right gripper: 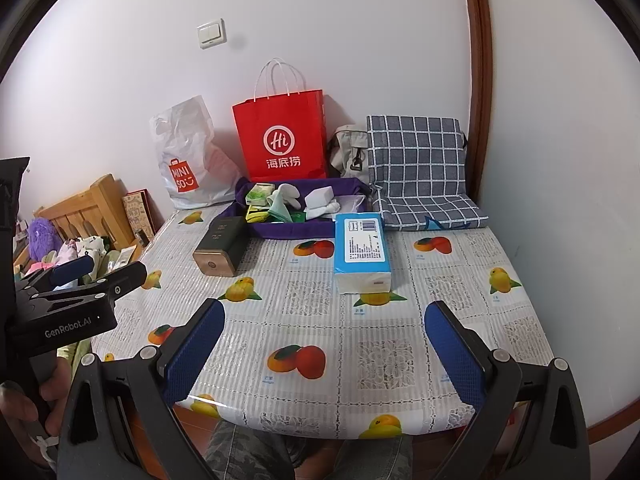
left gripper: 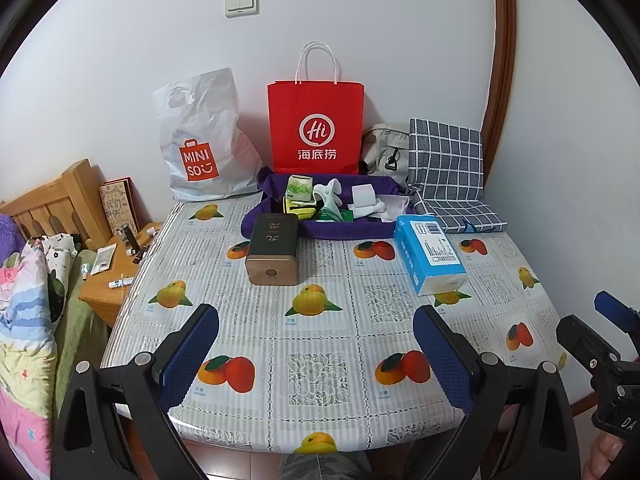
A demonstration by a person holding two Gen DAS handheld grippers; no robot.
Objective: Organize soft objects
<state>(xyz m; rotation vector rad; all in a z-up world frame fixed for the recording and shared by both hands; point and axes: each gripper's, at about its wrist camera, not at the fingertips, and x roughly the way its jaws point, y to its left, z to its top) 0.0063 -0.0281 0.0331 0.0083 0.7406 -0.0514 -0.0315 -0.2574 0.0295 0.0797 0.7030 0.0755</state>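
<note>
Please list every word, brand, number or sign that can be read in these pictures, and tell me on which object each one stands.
"MINISO", with a smiling face: white plastic bag.
"Hi" in a circle, above "海底捞": red paper bag.
"GenRobot.AI": body of the left gripper.
"DA", cut off by the picture's edge: right gripper.
Too small or blurred to read: print on the blue tissue pack, gold characters on the dark tin, captions under the fruit on the tablecloth.
</note>
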